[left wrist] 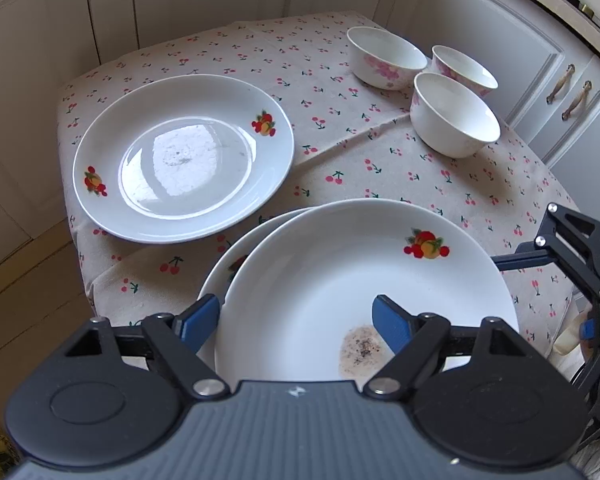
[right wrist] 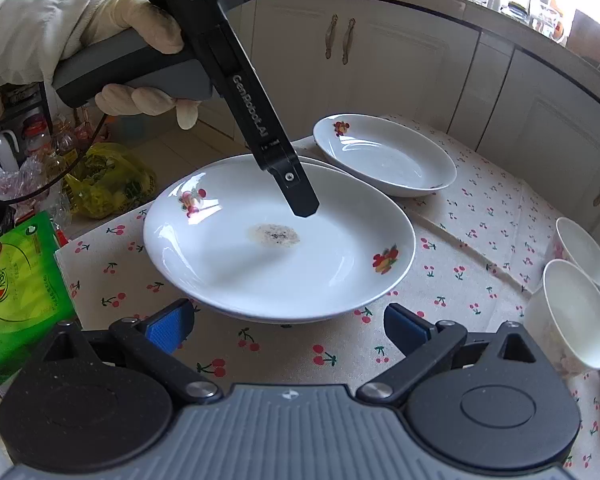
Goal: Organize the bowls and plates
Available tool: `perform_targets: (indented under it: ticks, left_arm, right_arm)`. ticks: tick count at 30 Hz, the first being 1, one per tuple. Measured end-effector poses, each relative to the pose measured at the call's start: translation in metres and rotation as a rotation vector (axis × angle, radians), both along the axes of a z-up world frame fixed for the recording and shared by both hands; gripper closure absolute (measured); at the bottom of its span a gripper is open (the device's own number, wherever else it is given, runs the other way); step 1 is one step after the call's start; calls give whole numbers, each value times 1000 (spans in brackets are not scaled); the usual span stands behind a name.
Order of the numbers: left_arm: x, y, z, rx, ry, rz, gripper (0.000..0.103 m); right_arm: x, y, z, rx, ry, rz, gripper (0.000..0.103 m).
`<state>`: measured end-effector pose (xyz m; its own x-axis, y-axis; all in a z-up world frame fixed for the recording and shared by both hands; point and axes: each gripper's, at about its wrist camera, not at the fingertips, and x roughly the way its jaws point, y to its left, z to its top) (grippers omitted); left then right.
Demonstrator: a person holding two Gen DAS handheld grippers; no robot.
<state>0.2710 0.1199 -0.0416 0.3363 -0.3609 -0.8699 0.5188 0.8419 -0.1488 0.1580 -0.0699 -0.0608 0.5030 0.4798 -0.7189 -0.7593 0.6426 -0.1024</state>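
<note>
White china everywhere on the cherry-print cloth of the table (left wrist: 380, 152): a top plate (left wrist: 340, 280) with a brownish smear (left wrist: 360, 350) in its well sits slightly off-centre on a lower plate (left wrist: 224, 264) at the near edge, a third plate (left wrist: 184, 156) lies apart toward the far left corner, and three bowls (left wrist: 452, 116) cluster at the far right.

The left hand-held gripper (left wrist: 296, 318) is slack, its blue pads straddling the near rim of the top plate without pinching it; one finger hangs over the well, the other outside the rim. The right hand-held gripper (right wrist: 288, 328) stands open too, just short of the same plate's edge, holding nothing.

My worry is that stack. It sits close to the table edge and is not squared up, so a nudge from the finger withdrawing over the rim could slide the top plate off its fellow or toward the floor. The cloth is creased, and dragging china across it may pull the bowls along.

Most of the lower plate is hidden under the top one, so I cannot tell how evenly it bears the load. The far bowl is partly blocked by its neighbours, and the right wrist view cuts the bowls at the frame's edge.
</note>
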Motion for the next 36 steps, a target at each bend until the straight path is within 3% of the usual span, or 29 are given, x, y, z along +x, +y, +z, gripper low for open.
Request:
perform_targets:
  ticks: [10, 16, 29, 36]
  left_arm:
    - [0, 6, 6, 12, -29, 35, 13]
    - [-2, 4, 9, -20, -24, 24, 11]
    - [-31, 8, 50, -61, -193, 68, 11]
    - [-23, 20, 62, -70, -249, 131, 11]
  right_arm:
    - [-2, -2, 0, 15, 10, -4, 0]
    - [-4, -9, 3, 24, 4, -15, 0]
    - [-1, -43, 38, 111, -68, -44, 0]
    - [45, -58, 64, 145, -108, -1, 0]
